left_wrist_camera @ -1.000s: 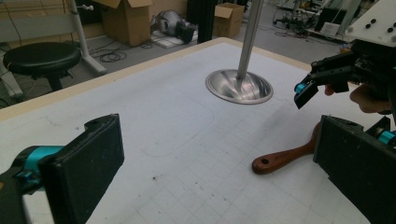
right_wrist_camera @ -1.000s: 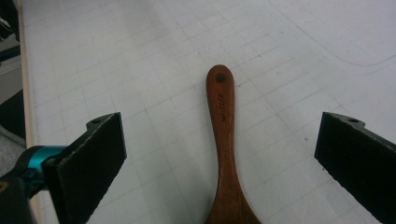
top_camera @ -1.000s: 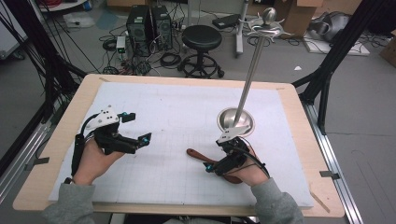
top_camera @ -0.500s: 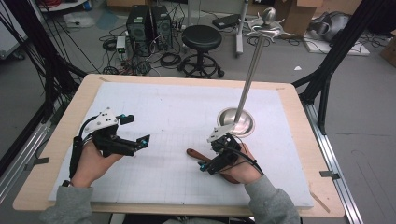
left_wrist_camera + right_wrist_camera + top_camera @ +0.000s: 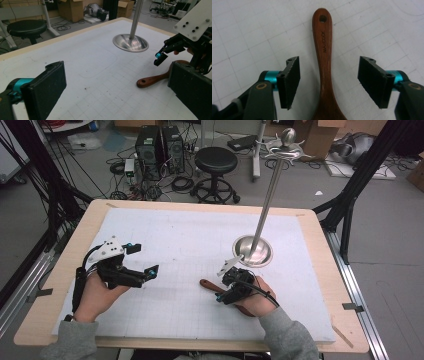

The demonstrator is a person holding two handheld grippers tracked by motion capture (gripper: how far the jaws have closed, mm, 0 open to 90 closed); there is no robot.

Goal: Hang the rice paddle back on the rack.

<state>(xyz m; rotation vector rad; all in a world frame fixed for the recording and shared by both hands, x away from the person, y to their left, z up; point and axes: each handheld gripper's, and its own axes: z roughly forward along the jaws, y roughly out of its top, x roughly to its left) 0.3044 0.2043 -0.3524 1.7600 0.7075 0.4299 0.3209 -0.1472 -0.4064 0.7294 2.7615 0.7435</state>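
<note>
Right gripper view: wooden spoon point(image 5: 323, 67) lying flat on the white mat point(image 5: 190, 250), near its front edge and toward the right corner, handle running up between my jaws. Right gripper point(image 5: 328, 83) has just been closing; pads stand clear on both sides, nothing clamped. Step in hand, as I judge it: grasping the handle. Next I should finish closing squarely, then lift. Left gripper point(image 5: 141, 258) open, idle near the left edge. Metal stand point(image 5: 254, 251) just beyond the spoon.

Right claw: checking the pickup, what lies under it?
A brown wooden spoon lies on the white gridded mat between the right claw's open pads; its bowl is cut off below.
</note>
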